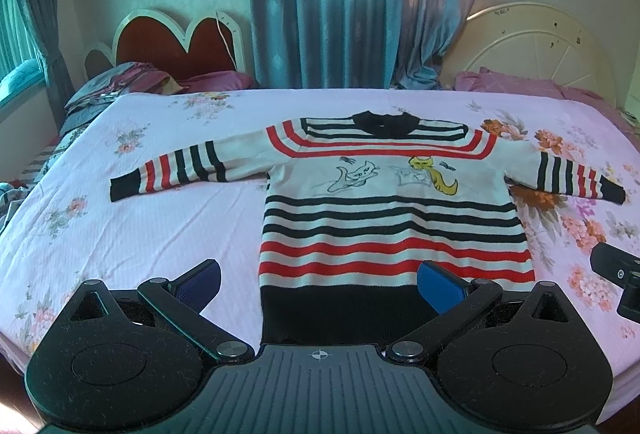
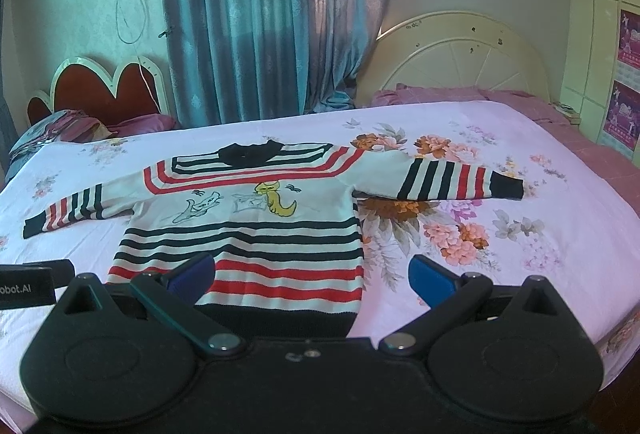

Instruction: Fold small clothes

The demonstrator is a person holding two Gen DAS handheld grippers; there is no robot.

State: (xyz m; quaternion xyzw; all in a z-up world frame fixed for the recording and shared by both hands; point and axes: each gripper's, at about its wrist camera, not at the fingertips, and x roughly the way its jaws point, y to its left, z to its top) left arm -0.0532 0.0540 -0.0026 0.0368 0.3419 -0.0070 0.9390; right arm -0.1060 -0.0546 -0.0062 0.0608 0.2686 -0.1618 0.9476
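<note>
Striped sweater (image 1: pixel 394 218) lies flat on the floral bedsheet (image 1: pixel 140 218), both sleeves spread, collar at 12 o'clock, black hem toward the grippers. Left gripper (image 1: pixel 318 286) has fingers spread wide, holding nothing, straddling the hem's left corner at 6 o'clock. Right gripper (image 2: pixel 310 280) is also wide and empty, straddling the hem's right corner. Right sleeve (image 2: pixel 440 177) points to 3 o'clock.

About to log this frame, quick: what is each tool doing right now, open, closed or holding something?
Left tool: open, holding nothing, above the sweater hem.
Right tool: open, holding nothing, near the sweater's hem corner.
</note>
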